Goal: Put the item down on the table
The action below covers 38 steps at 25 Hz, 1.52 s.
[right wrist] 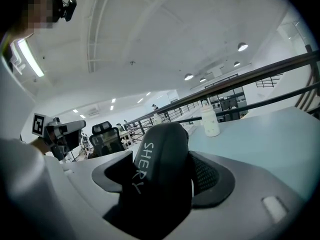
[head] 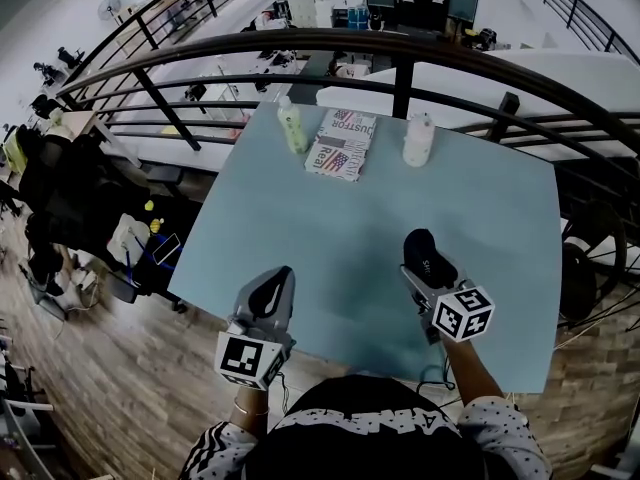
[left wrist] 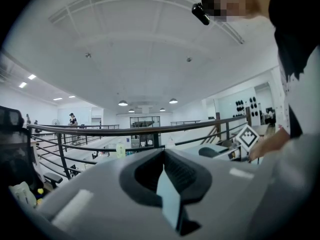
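The right gripper (head: 432, 268) has its fingers clamped on a black case (right wrist: 162, 169), over the tabletop (head: 330, 228) near 5 o'clock. At 7 o'clock, the left gripper (head: 270, 293) has its fingers pressed together, empty.

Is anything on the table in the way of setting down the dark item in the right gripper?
Nothing visible: the dark item in the right gripper is over bare table; the bottles and packet stand at its far edge.
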{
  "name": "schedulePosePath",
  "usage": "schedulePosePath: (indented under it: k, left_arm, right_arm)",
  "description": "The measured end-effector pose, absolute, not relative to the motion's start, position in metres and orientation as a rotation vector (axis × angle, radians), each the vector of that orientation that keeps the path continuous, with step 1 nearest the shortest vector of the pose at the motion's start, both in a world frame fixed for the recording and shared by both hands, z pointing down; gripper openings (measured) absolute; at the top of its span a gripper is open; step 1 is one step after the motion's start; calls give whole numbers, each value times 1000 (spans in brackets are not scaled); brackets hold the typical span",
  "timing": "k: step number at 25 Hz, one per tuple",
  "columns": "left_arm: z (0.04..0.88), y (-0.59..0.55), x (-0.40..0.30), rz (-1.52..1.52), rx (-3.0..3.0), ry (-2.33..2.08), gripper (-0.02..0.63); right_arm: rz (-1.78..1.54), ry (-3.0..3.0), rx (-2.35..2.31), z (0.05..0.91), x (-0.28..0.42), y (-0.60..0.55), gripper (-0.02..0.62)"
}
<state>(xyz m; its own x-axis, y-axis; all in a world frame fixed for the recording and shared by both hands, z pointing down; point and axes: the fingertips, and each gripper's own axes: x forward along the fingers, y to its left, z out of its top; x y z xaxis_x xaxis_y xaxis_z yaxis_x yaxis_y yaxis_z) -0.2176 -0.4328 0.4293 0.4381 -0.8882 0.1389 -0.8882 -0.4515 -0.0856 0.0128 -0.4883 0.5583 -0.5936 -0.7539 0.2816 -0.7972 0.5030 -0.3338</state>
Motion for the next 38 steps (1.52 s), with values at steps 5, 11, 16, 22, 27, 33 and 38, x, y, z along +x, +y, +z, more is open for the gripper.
schedulePosePath:
  k: [5, 11, 16, 22, 27, 33, 38]
  left_arm:
    - [431, -435, -217, 276, 2639, -1650, 0]
    - [435, -439, -224, 278, 2615, -1683, 0]
    - [441, -443, -228, 286, 2593, -1695, 0]
    - [444, -452, -229, 276, 2575, -1704, 0]
    - [447, -457, -218, 285, 2570, -1692, 0]
    - [452, -460, -215, 281, 2578, -1704, 0]
    - [451, -460, -221, 282, 2559, -1693, 0]
  right_arm:
    - [690, -2595, 1347, 577, 14, -494, 354]
    - [713, -2558, 1324, 596, 10, -502, 354]
    - [715, -2513, 1309, 614, 10, -507, 354]
    - [728, -2465, 1293, 633, 11, -515, 354]
    - [720, -2440, 1267, 644, 13, -519, 354]
    - [736, -2407, 1253, 661, 16, -524, 354]
    - [740, -2365, 1261, 668, 16, -527, 354]
